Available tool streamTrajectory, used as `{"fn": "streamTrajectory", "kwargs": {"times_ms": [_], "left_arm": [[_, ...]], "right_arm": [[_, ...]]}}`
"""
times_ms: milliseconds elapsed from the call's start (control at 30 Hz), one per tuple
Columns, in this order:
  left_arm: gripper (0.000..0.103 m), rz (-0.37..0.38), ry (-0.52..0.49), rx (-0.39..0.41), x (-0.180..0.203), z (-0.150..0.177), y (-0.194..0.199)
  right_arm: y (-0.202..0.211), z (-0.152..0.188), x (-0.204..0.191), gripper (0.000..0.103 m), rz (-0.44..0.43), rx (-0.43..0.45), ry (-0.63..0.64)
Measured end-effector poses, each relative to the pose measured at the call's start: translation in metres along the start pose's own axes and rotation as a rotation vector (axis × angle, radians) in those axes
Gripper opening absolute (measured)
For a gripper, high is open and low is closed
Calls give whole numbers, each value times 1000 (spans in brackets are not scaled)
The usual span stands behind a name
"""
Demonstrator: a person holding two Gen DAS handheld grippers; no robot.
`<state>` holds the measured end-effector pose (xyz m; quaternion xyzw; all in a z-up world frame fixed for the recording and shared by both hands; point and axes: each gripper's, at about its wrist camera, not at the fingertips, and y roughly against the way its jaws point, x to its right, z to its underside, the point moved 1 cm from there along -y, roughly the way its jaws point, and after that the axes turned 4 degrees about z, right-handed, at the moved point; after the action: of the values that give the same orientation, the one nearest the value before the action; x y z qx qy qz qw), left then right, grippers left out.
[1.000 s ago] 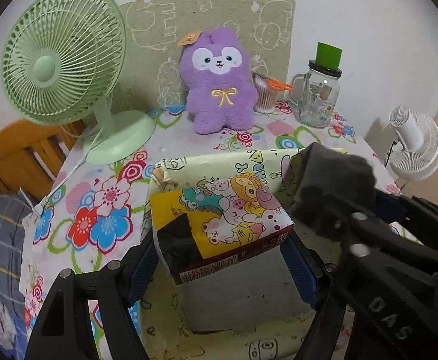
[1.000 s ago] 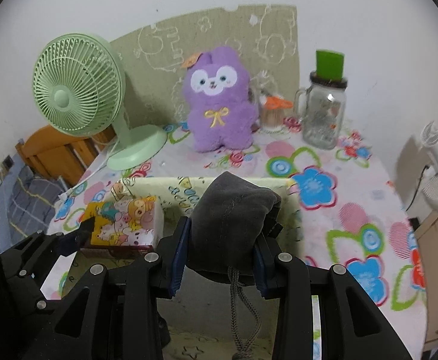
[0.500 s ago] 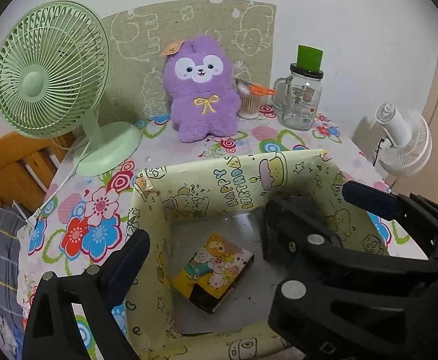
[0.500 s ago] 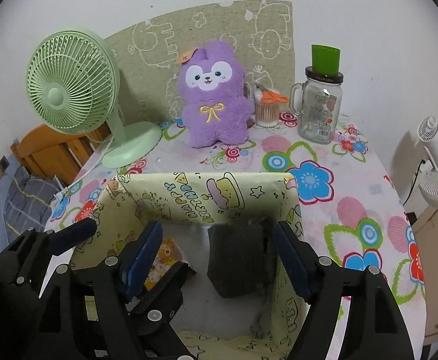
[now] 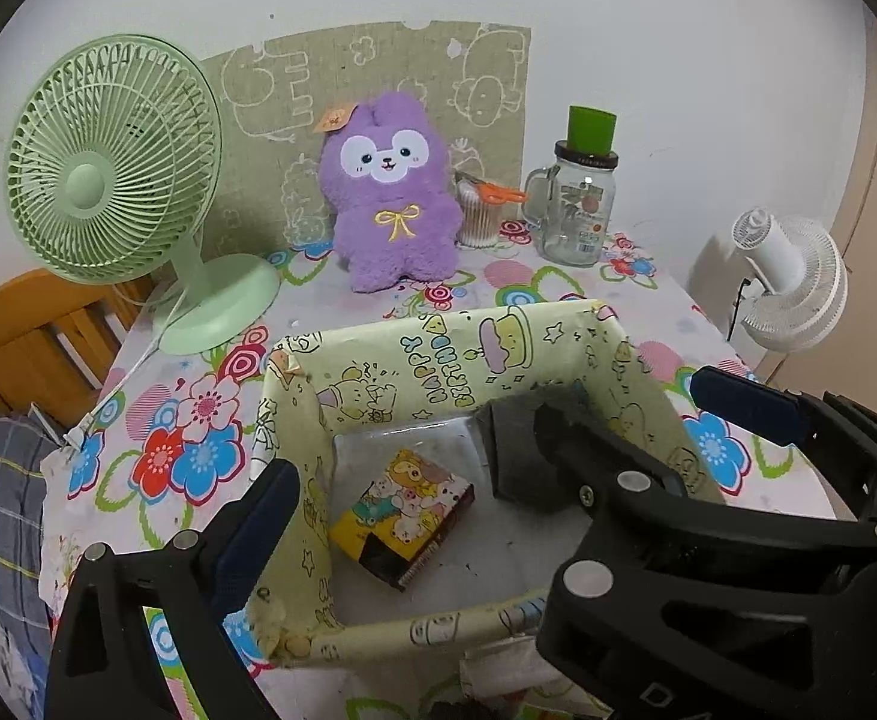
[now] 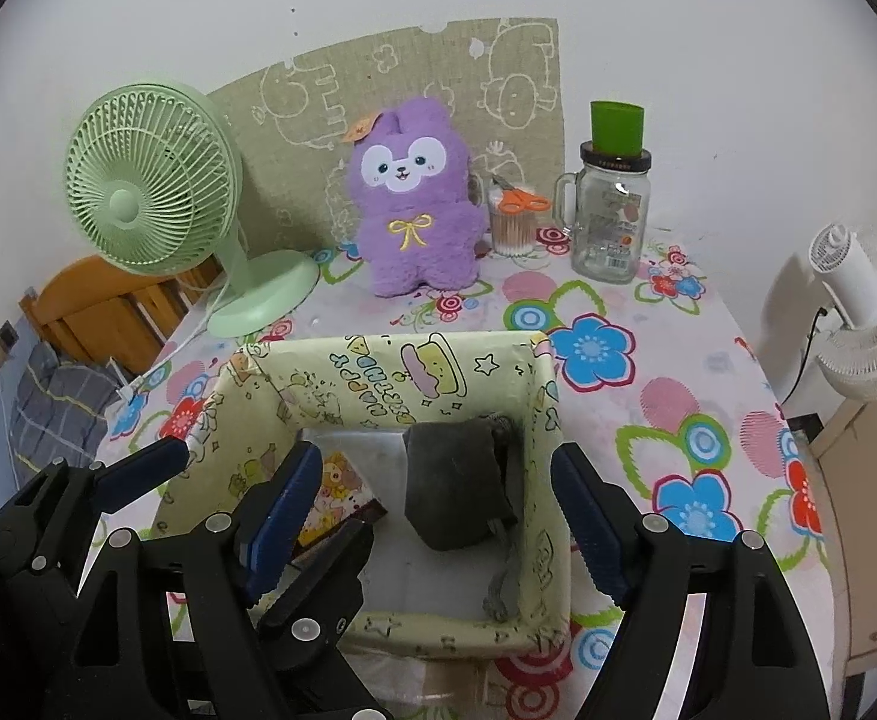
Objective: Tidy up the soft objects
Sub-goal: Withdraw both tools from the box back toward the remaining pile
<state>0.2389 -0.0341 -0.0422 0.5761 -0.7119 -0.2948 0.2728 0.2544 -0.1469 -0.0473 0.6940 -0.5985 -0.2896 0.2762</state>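
Box point(image 6: 390, 384) wrapped in yellow cartoon paper is seen at the near middle of the flower-print bench point(image 6: 666, 360), open at the top. Two items are lying on its floor: a cartoon-printed tissue pack point(image 5: 402, 516) at the left and a grey drawstring pouch point(image 6: 456, 480) at the right, slumped against the right wall, with its cord point(image 6: 501, 588) trailing toward the near wall. Left hand-held gripper point(image 5: 486, 420) is released and empty above the box, jaws spread wide. Right hand-held gripper point(image 6: 438, 510) is released too; its jaws have just been opening, and the pouch is seen between them in the right wrist view but is not pressed by either pad. Purple plush bunny point(image 6: 414, 198) is standing upright at the back of the bench, well apart from the box, between the green fan point(image 6: 150, 180) and a cotton-swab cup point(image 6: 510, 222); it is judged the likely soft item left. It is expected to be light, squashy and non-fragile, with fur that gives under the pads; a hold across the torso near the yellow bow is judged firmest, an ear likely to flop. The glass jar point(image 6: 612, 222) nearby should be avoided.
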Motion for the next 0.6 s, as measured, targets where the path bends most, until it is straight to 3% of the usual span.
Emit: {"fn": "streamTrajectory", "kwargs": {"times_ms": [600], "left_arm": [[99, -2, -4, 43, 14, 12, 37]], "right_arm": [[42, 12, 4, 87, 20, 43, 0]]}}
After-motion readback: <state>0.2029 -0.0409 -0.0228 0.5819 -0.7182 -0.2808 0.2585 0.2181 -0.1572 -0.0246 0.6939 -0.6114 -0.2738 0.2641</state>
